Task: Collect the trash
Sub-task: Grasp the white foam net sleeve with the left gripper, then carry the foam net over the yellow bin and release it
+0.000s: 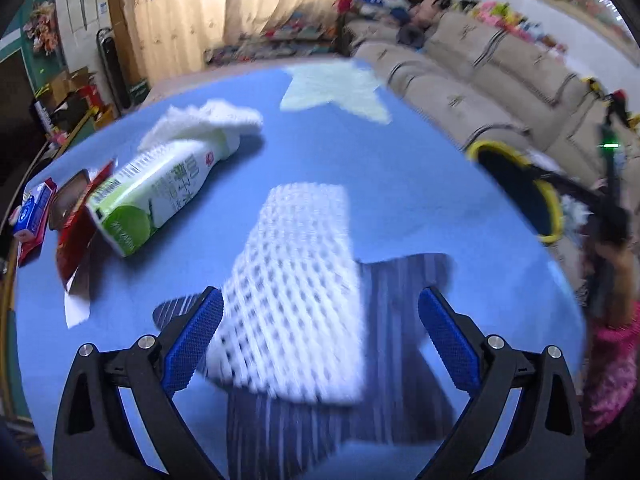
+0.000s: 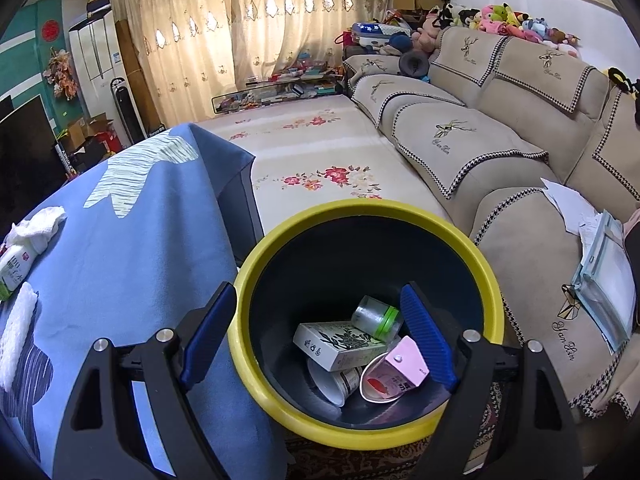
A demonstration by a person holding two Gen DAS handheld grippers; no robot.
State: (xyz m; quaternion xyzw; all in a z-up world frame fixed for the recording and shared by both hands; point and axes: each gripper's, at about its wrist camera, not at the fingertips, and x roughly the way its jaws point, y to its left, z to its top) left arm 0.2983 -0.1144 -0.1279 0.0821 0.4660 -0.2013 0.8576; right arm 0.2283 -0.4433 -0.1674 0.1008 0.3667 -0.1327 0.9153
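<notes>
The left gripper [image 1: 320, 320] hangs low over the blue-clothed tabletop [image 1: 400, 184], its jaws spread wide and gripping nothing. Between them lies a white foam net sleeve [image 1: 296, 280], blurred, its near end closest to the left jaw; I cannot tell whether it touches. Further off to the left lies a green-and-white drink carton [image 1: 140, 200] on its side, a crumpled white tissue [image 1: 208, 124] against its far end. Beside the carton, near the table's edge, sit a torn red wrapper [image 1: 76, 224] and a small blue-and-red box [image 1: 32, 208].

The right gripper [image 2: 320, 336] hovers above the yellow-rimmed bin [image 2: 472, 264] standing on the floor just beside the table, jaws released and empty. In the bin lie a printed white box [image 2: 340, 344], a clear jar with a green lid [image 2: 376, 316], a pink carton [image 2: 408, 360] and paper cups [image 2: 340, 384]. A beige sofa [image 2: 500, 160] runs along the right.
</notes>
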